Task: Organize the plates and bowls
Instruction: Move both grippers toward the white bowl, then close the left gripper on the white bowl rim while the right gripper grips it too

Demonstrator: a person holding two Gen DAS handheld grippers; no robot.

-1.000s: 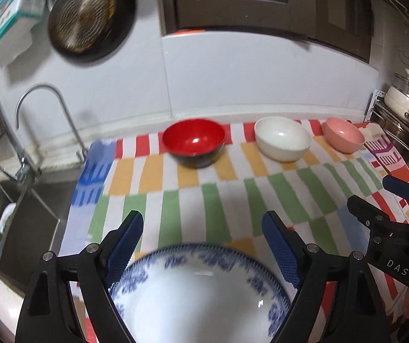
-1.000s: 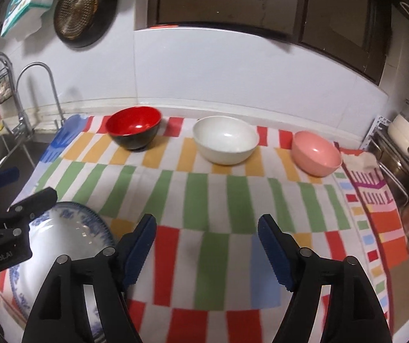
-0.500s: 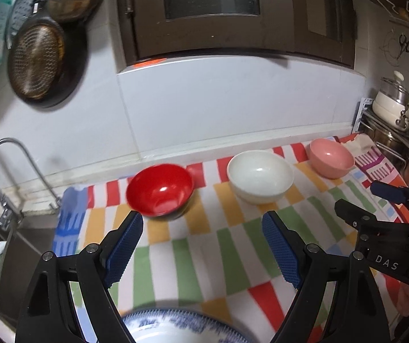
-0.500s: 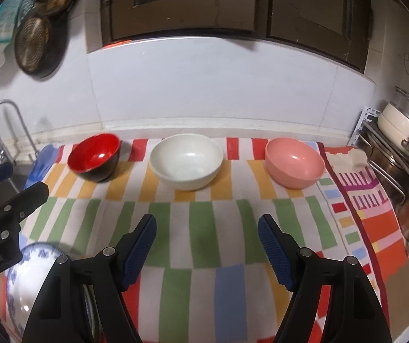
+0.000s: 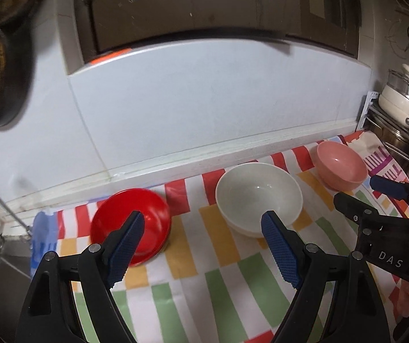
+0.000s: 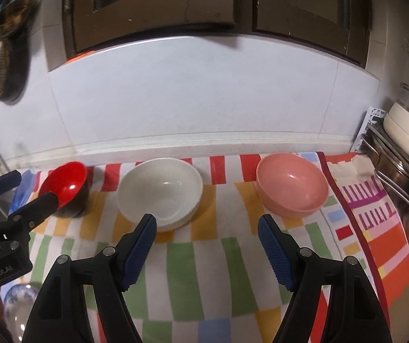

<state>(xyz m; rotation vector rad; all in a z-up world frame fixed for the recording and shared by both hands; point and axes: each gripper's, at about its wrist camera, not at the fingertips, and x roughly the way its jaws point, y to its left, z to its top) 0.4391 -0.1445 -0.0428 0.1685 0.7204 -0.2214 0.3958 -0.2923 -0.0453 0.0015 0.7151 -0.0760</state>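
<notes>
Bowls: glossy red bowl [image 5: 131,224] left of round white ceramic bowl [image 5: 258,197]; matte pink bowl [image 6: 291,188] right of it.
Left tool [image 5: 204,250]: spread, empty, hovering level before white bowl.
Right tool [image 6: 207,247]: spread, empty, alongside.

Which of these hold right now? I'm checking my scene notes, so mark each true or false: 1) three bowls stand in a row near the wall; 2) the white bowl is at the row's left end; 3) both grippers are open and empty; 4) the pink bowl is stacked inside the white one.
1) True: red bowl, white bowl, pink bowl.
2) False: it is in the middle; the red bowl is leftmost.
3) True: left gripper and right gripper hold nothing.
4) False: they stand apart on the striped cloth.
</notes>
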